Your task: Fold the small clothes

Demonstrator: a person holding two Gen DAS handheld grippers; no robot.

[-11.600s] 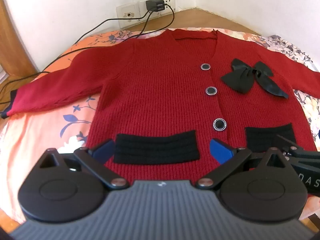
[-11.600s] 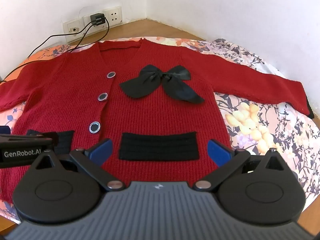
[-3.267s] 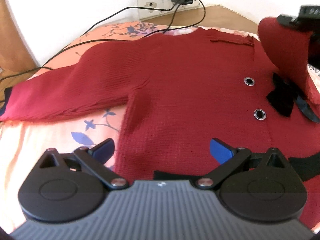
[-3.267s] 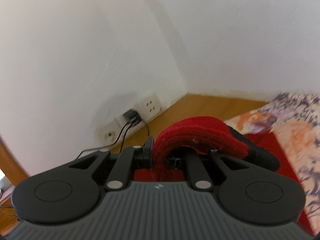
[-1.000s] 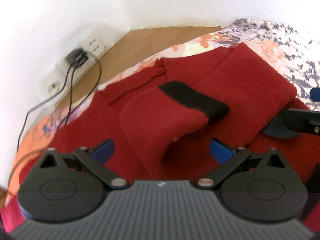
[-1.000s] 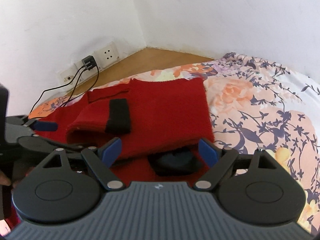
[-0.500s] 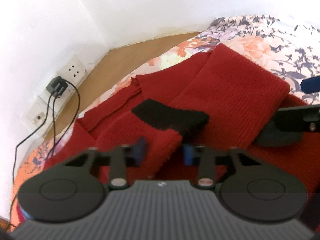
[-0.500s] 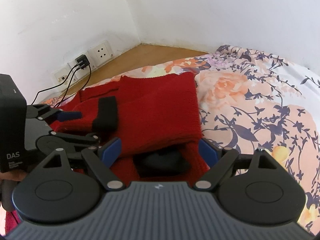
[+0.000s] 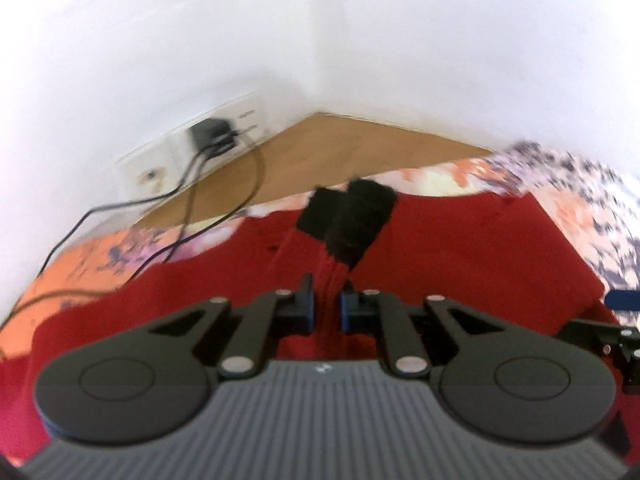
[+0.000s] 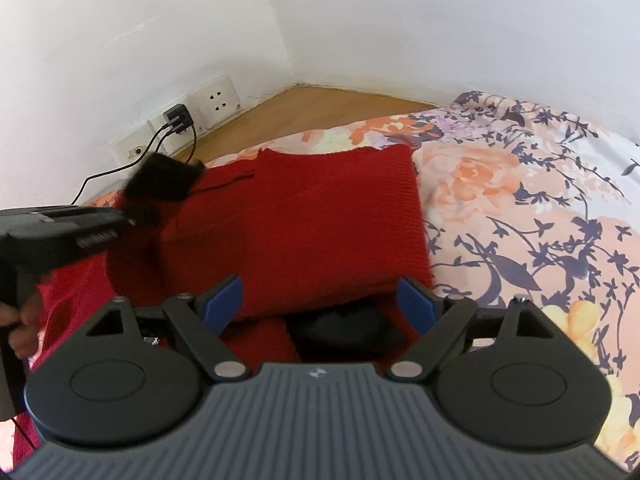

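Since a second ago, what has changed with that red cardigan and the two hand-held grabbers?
The left gripper has just closed its jaws on the sleeve that lay folded over the red cardigan, and lifted it: the black cuff now hangs raised toward the wall sockets. The right gripper stayed open and unmoved at the folded right side, holding nothing. The floral bedsheet is unchanged.
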